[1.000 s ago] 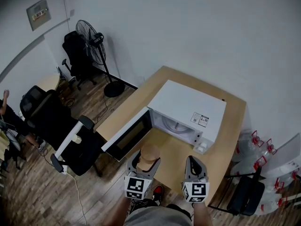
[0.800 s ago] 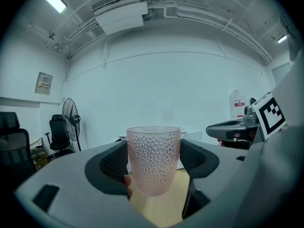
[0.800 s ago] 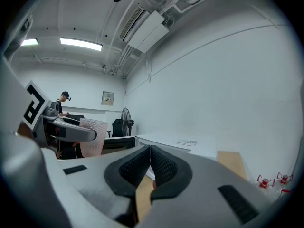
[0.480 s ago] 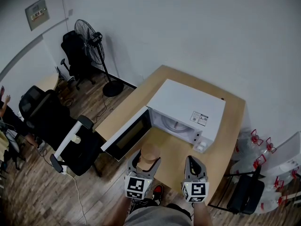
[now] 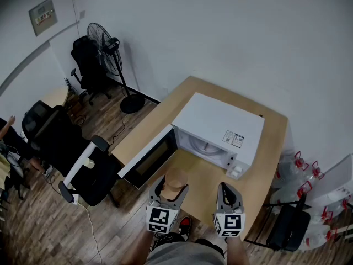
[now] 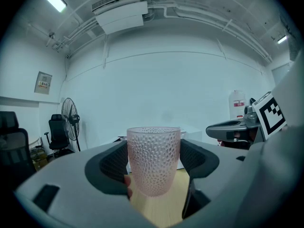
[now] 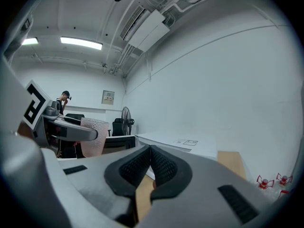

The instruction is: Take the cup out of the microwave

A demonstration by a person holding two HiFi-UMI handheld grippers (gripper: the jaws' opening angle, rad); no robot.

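Head view: cup (image 5: 176, 179), in the left gripper (image 5: 171, 187), sits at 6 o'clock from the open microwave (image 5: 220, 127), so removal looks done; left gripper view: jaws clamp the cup's sides; right gripper view: right gripper (image 7: 150, 167) jaws meet, empty. Only setting down seems left.

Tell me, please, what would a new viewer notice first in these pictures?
The pink dimpled cup, upright and clamped in the left hand-held gripper, stands out first, in front of the white microwave. That microwave sits on a wooden table with its door swung open. The right hand-held gripper is shut and empty.
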